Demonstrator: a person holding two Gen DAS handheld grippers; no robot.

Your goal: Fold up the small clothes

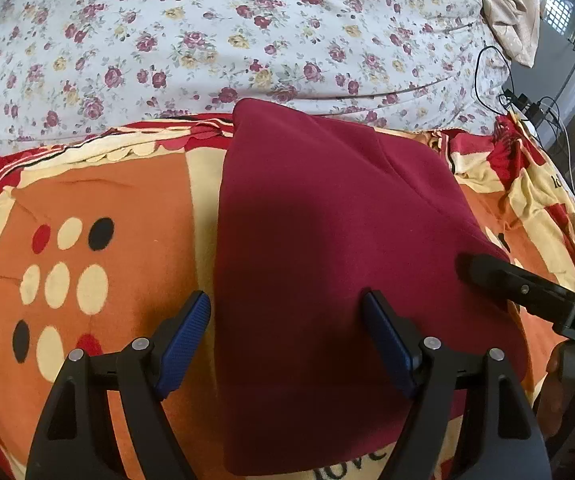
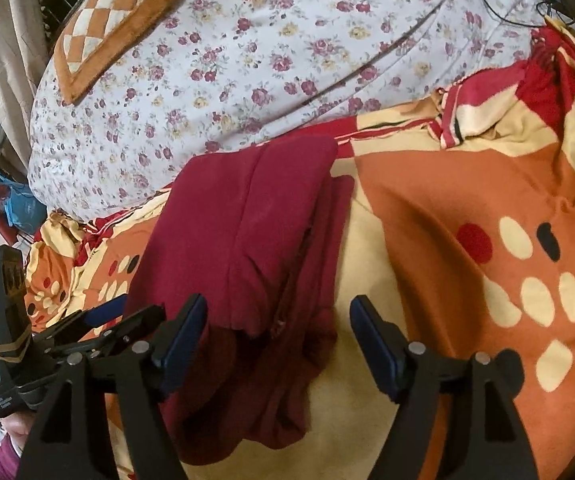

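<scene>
I see the dark red fleece garment (image 1: 327, 248), folded into a thick pad, lying flat on the orange, cream and red dotted blanket (image 1: 99, 200), its far corner reaching the white sheet printed with small roses (image 1: 207, 40). My left gripper (image 1: 287, 316) stands wide, 1 blue pad beside the garment's left edge, the other above the cloth, gripping nothing. My right gripper (image 2: 279, 320) is also wide over the garment's looser layered edge (image 2: 299, 280), holding nothing. A checked orange cushion (image 2: 115, 20) lies far back.
</scene>
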